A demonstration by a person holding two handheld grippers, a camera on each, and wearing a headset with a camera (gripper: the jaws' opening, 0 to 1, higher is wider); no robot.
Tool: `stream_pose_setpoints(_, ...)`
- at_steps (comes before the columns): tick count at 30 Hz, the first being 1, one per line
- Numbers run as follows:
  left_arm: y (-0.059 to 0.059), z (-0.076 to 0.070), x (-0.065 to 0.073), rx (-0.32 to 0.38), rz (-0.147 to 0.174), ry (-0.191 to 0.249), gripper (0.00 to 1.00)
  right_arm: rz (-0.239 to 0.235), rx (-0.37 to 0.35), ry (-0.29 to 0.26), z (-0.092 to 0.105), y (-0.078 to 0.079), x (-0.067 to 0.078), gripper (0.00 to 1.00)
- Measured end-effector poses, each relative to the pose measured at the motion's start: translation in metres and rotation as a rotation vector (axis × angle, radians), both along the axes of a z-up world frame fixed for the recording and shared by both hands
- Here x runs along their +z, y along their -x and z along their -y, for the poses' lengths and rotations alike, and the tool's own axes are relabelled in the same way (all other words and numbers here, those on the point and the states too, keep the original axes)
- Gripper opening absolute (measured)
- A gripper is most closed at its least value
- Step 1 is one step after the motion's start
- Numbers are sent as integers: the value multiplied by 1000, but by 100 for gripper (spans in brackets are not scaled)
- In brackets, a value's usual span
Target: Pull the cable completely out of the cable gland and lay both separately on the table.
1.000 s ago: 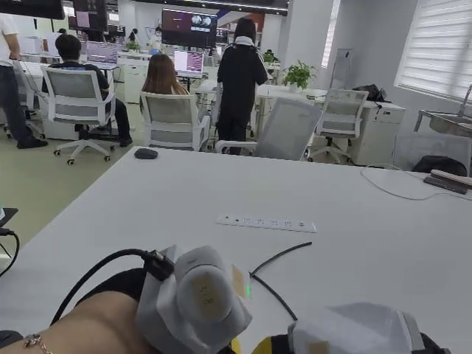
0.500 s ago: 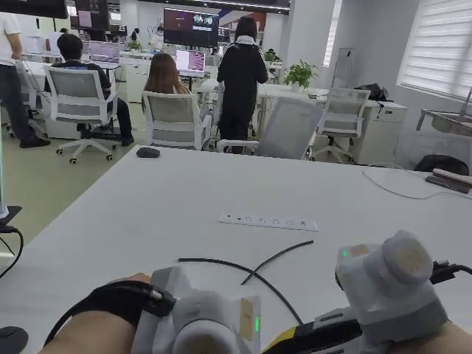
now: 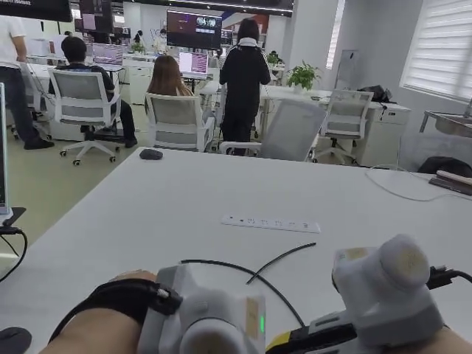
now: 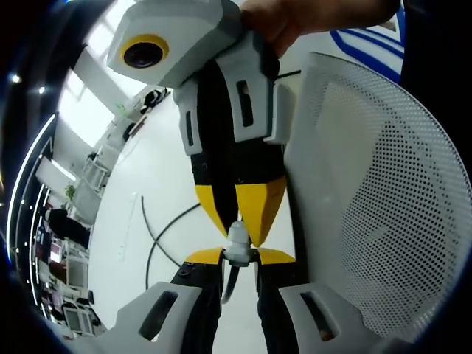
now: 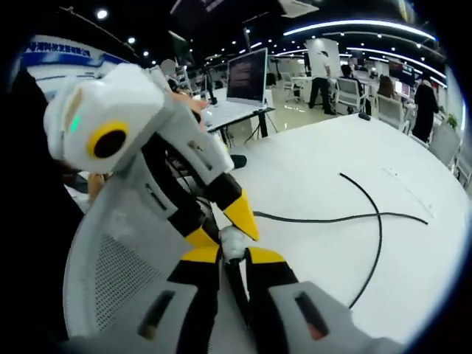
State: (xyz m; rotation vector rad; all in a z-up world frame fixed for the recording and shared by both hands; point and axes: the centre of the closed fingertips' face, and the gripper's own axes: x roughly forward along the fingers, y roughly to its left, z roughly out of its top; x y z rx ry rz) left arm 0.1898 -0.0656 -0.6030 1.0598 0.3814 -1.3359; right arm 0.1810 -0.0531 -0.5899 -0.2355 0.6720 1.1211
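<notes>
Left gripper (image 4: 240, 255) and right gripper (image 5: 232, 254) both clamp the cable gland (image 4: 237, 240) from opposite sides, likely bracing to draw the cable (image 5: 380, 216) out.

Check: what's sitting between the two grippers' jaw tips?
The white cable gland. In the left gripper view, the left gripper and right gripper meet tip to tip, both closed on it.

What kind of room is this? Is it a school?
It looks more like a big shared office. There are computer screens on desks, wheeled office chairs, and people sitting at work behind a large white table.
</notes>
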Motion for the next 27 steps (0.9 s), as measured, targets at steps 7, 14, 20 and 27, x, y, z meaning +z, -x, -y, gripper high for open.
stream_pose_setpoints(7, 0, 0, 0, 14, -59, 3, 17, 166, 79, 126, 0, 1, 1, 11)
stream_pose_setpoints(14, 0, 0, 1, 34, -118, 17, 17, 362, 172, 272, 0, 1, 1, 11)
stream_pose_setpoints(20, 0, 2, 2, 77, -175, 62, 17, 374, 133, 257, 2, 0, 3, 12)
stream_pose_setpoints(27, -4, 0, 6, 109, -151, 86, 17, 276, -3, 153, 17, 0, 5, 20)
